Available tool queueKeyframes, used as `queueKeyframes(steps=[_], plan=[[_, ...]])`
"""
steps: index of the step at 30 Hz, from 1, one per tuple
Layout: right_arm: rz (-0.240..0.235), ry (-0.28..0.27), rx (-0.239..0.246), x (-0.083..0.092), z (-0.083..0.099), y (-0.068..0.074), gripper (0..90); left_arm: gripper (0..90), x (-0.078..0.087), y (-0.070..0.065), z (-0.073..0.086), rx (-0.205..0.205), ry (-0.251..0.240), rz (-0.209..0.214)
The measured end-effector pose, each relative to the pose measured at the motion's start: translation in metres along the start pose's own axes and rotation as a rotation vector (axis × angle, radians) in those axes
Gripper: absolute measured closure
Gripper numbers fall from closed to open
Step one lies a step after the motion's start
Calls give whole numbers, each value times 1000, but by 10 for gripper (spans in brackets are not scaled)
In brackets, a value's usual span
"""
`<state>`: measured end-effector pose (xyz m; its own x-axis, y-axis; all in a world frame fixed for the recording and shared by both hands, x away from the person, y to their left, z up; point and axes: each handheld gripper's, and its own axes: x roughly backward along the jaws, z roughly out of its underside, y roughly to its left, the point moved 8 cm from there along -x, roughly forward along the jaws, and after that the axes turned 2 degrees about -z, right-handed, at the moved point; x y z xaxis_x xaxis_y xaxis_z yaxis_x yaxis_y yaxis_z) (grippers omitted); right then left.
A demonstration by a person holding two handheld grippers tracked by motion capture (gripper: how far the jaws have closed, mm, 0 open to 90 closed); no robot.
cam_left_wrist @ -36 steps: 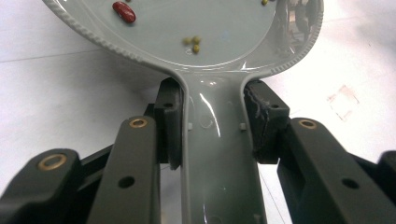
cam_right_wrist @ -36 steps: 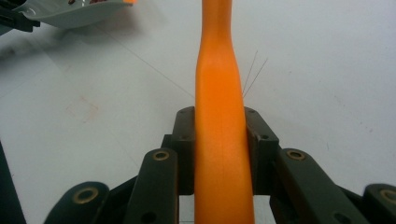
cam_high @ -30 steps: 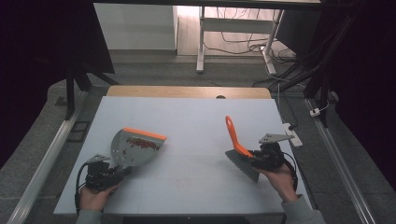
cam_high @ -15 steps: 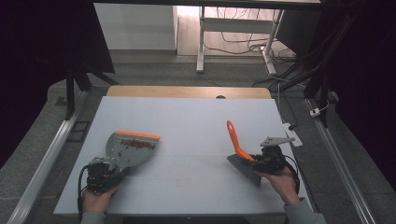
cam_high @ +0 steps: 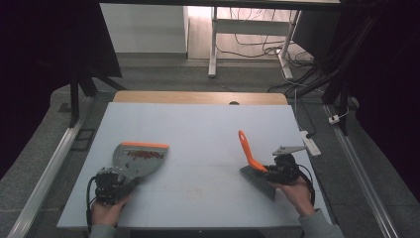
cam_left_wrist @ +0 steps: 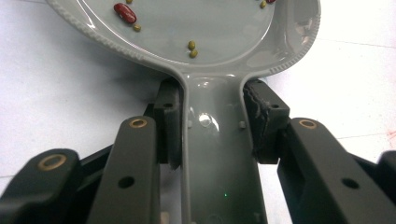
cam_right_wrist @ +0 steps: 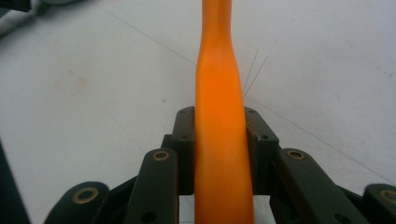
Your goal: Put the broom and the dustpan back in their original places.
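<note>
A grey dustpan (cam_high: 139, 157) with an orange front lip lies flat on the white table at the left, with red and green beans (cam_high: 143, 155) inside. My left gripper (cam_high: 115, 181) is shut on its grey handle (cam_left_wrist: 217, 158), which sits between both pads. At the right, a hand brush with an orange handle (cam_high: 247, 150) and dark bristles (cam_high: 257, 181) rests on the table, its handle slanting up and away. My right gripper (cam_high: 277, 172) is shut on that orange handle (cam_right_wrist: 222, 140).
The white table (cam_high: 203, 134) has a wooden strip along its far edge. A white power strip (cam_high: 309, 143) lies at the right edge. A faint reddish stain (cam_high: 194, 191) marks the surface between the two tools. Desk legs and cables stand beyond the table.
The dustpan has tipped down from a raised tilt to lie flat on the table, with the beans still inside. The brush and right hand have barely shifted.
</note>
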<state>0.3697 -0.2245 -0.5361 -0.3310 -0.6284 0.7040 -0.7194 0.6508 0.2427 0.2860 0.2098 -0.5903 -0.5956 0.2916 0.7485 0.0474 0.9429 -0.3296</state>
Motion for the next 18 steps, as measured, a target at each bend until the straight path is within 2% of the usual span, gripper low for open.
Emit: queueKeyframes(steps=[1, 4, 7, 10, 12, 14, 18], plan=[[13, 1, -1, 0, 0, -3, 704, 607, -1, 0, 0, 0, 1, -1], [13, 3, -9, -2, -1, -9, 701, 607, -2, -1, 1, -3, 5, -11], [42, 13, -7, -3, 0, -18, 683, 606, -4, -2, 1, -2, 6, -15], [80, 38, 4, -5, 3, -28, 622, 603, -5, -3, 2, -7, 11, -15], [86, 55, -2, -7, 5, -33, 590, 599, -4, -3, 2, -8, 11, -11], [91, 67, -1, -8, 6, -37, 561, 572, -4, -3, 2, -12, 11, -6], [100, 89, 3, -12, 8, -43, 503, 456, -4, -4, 3, -26, 11, -11]])
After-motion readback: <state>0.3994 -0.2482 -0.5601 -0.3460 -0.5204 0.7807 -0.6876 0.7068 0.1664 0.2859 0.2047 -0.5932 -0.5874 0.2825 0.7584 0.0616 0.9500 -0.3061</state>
